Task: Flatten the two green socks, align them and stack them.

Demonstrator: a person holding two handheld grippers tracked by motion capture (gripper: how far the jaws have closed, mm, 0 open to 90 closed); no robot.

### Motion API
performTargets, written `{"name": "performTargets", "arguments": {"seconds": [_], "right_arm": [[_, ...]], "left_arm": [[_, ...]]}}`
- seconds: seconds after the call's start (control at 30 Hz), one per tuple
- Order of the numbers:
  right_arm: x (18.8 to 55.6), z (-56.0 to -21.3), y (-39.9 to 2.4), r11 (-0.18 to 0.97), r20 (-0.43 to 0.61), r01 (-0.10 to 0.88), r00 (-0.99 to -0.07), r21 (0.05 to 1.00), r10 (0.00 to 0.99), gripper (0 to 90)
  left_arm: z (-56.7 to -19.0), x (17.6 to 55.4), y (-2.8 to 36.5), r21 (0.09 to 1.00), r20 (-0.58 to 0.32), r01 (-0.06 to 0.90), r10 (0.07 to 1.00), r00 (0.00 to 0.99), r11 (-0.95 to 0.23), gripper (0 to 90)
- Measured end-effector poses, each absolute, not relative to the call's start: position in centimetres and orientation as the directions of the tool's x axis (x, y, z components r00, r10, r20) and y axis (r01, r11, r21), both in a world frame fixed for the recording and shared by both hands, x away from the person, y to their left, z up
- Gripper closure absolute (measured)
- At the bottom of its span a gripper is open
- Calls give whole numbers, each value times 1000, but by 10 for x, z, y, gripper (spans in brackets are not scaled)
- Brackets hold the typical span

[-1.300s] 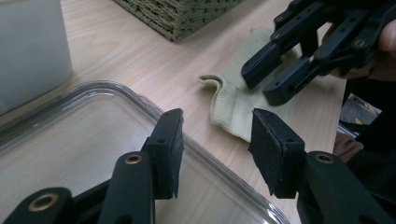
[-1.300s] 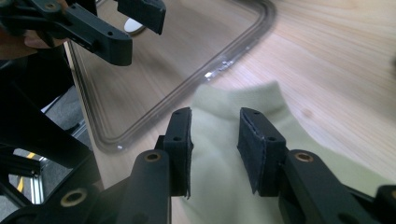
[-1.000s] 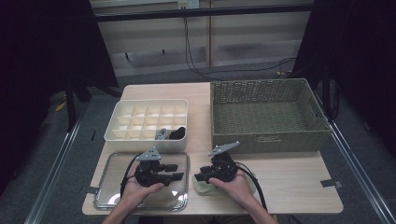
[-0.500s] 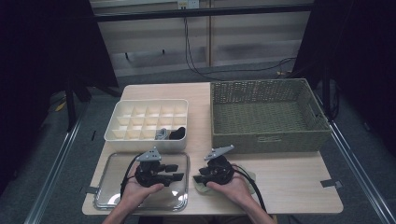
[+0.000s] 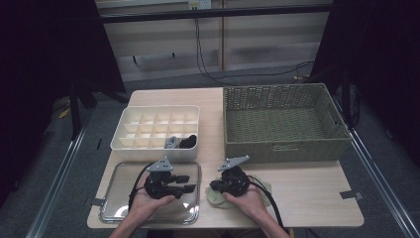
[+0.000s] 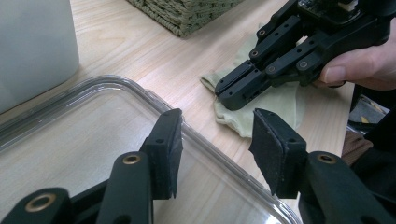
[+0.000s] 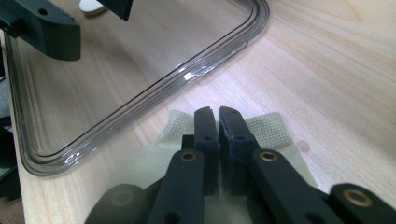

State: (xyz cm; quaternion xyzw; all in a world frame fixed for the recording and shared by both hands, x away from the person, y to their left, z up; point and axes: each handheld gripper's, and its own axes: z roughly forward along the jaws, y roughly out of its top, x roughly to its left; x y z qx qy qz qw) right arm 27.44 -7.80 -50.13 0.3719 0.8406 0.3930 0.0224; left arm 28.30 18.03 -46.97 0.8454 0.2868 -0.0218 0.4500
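Note:
A pale green knitted cloth (image 5: 264, 186) lies on the table at the front. My right gripper (image 5: 212, 187) has just been closing and is now shut, its tips resting on the cloth's (image 7: 273, 128) ribbed edge. In the right gripper view (image 7: 217, 114) no fabric shows between the jaws. The left gripper view has those same closed tips (image 6: 225, 94) down on the cloth (image 6: 280, 100). My left gripper (image 5: 190, 182) hovers open above the clear plastic tray (image 5: 119, 173), with nothing between its jaws (image 6: 217, 140).
A white compartment box (image 5: 153, 121) stands behind the tray, with a dark item (image 5: 188, 142) and a grey item (image 5: 172, 142) in its front cells. A large woven basket (image 5: 282, 124) fills the back right. The tray's rim (image 7: 140, 109) runs close beside the cloth.
The right gripper's jaws have closed over the cloth. Both hands have stayed where they were, and the left gripper is unchanged.

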Motion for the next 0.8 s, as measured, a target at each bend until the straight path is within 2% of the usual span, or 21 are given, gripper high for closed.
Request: {"name": "performTargets", "arguments": {"seconds": [0.43,0.63,0.8], "right_arm": [[277,-491,-95,289,399,671,-674,683,622,900],[277,-477,-108,229,434,668,-667,708,605,900],[276,-461,-117,184,449,660,-663,729,599,900]], "left_arm": [[-471,282,181,750,-295,504,465,834,-429,535],[-472,283,179,747,-302,507,460,835,-430,538],[-475,281,174,743,-306,502,441,844,-444,576]]}}
